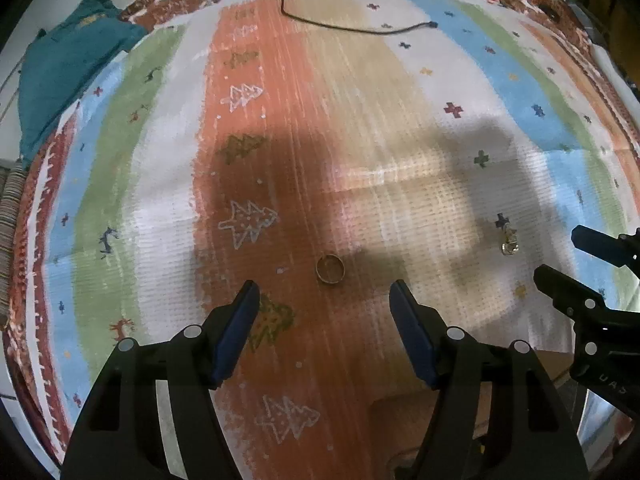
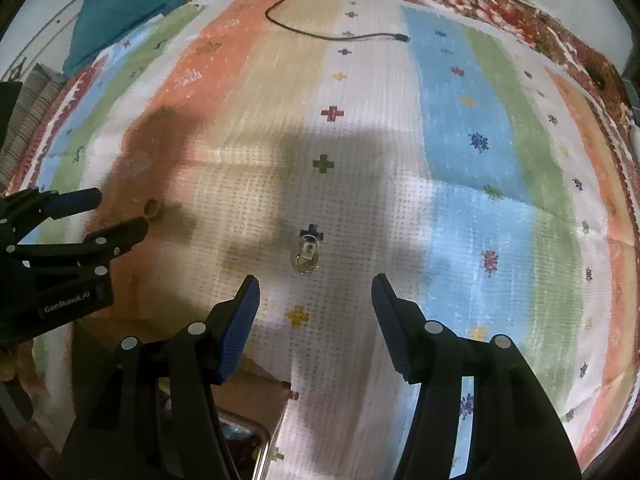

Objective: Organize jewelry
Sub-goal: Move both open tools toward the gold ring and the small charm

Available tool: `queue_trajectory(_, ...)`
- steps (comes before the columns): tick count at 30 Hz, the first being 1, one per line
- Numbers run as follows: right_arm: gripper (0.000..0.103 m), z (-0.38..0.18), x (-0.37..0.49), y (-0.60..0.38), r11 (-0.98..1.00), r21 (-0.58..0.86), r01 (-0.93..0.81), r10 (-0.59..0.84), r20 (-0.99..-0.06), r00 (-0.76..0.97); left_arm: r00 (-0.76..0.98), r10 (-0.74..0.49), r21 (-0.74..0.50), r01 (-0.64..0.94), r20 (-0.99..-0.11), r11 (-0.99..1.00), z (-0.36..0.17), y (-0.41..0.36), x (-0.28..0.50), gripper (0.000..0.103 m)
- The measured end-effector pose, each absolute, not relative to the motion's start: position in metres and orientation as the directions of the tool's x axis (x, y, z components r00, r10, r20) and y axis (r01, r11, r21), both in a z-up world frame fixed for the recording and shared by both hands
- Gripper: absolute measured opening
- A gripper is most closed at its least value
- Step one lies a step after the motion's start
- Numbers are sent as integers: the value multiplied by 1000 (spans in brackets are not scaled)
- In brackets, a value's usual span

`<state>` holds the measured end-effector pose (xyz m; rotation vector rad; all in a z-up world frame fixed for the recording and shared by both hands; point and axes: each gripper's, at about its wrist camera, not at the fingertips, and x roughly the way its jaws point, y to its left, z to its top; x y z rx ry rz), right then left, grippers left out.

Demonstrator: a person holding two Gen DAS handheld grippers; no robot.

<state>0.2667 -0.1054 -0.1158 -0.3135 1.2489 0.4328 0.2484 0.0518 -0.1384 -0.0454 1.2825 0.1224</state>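
A plain gold band ring (image 1: 330,269) lies on the orange stripe of the striped cloth, just beyond my open, empty left gripper (image 1: 325,292). It also shows in the right wrist view (image 2: 151,209), next to the left gripper (image 2: 116,212). A silver ring with a clear stone (image 2: 306,258) lies on the white stripe, just ahead of my open, empty right gripper (image 2: 316,286). That ring shows in the left wrist view (image 1: 509,242), near the right gripper (image 1: 558,252).
A black cable (image 1: 352,26) lies across the far part of the cloth. A teal cloth (image 1: 68,64) sits at the far left. A brown box edge (image 2: 256,394) and a shiny tray rim (image 2: 262,450) lie near the cloth's front edge.
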Motion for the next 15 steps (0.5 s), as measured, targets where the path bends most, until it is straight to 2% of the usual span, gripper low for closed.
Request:
queue_trajectory(2, 58, -119, 269, -105, 880, 5, -475, 140, -958, 249, 266, 57, 27, -116, -962, 993, -143, 53, 251, 62)
queue_trajectory(13, 58, -136, 279, -93, 869, -10, -494, 118, -967, 226, 252, 56, 27, -117, -966, 993, -152, 58, 260, 60)
queue_trajectory(15, 54, -140, 281, -91, 870, -13, -493, 112, -969, 222, 249, 55, 26, -118, -967, 993, -154, 59, 262, 59)
